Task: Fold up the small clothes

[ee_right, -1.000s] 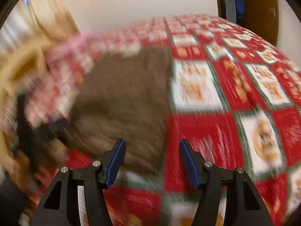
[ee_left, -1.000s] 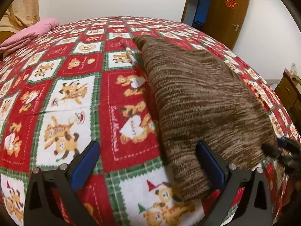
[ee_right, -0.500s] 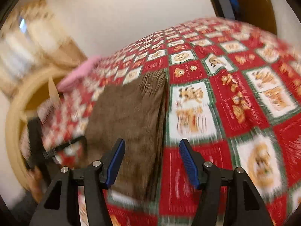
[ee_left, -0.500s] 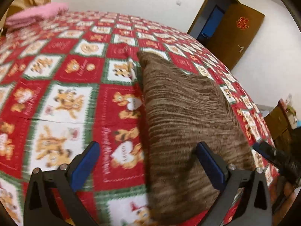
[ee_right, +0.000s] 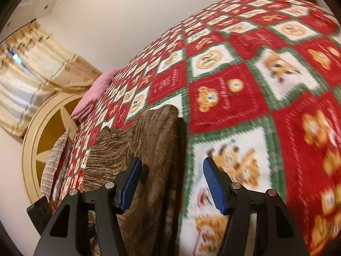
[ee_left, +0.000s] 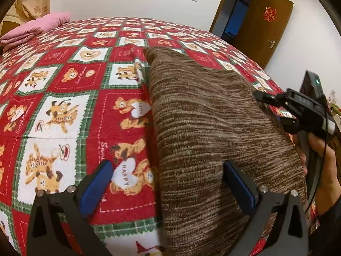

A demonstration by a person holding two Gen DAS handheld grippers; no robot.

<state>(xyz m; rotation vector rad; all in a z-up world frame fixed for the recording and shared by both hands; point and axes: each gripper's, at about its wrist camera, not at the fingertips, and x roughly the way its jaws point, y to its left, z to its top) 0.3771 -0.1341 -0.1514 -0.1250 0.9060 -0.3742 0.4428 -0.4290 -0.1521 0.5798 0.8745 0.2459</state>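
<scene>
Bedspread (ee_left: 64, 111) in red, white and green bear squares fills both views, covering the bed. Brown knit garment (ee_left: 208, 132) lies flat on it, right of centre in the left wrist view and lower left in the right wrist view, already doubled into a long narrow strip, judging by its thick straight left edge; a crosswise fold or two probably remains. Pink folded cloth (ee_left: 36, 26) rests at the upper left. Left claw (ee_left: 168, 183) stands apart at the bottom of its frame, empty, straddling the garment's left edge and tilted downward. Right claw (ee_right: 171, 181) likewise stands apart and empty over the garment's right edge, pointing down; a hand (ee_left: 321, 162) grips its handle at the right edge.
</scene>
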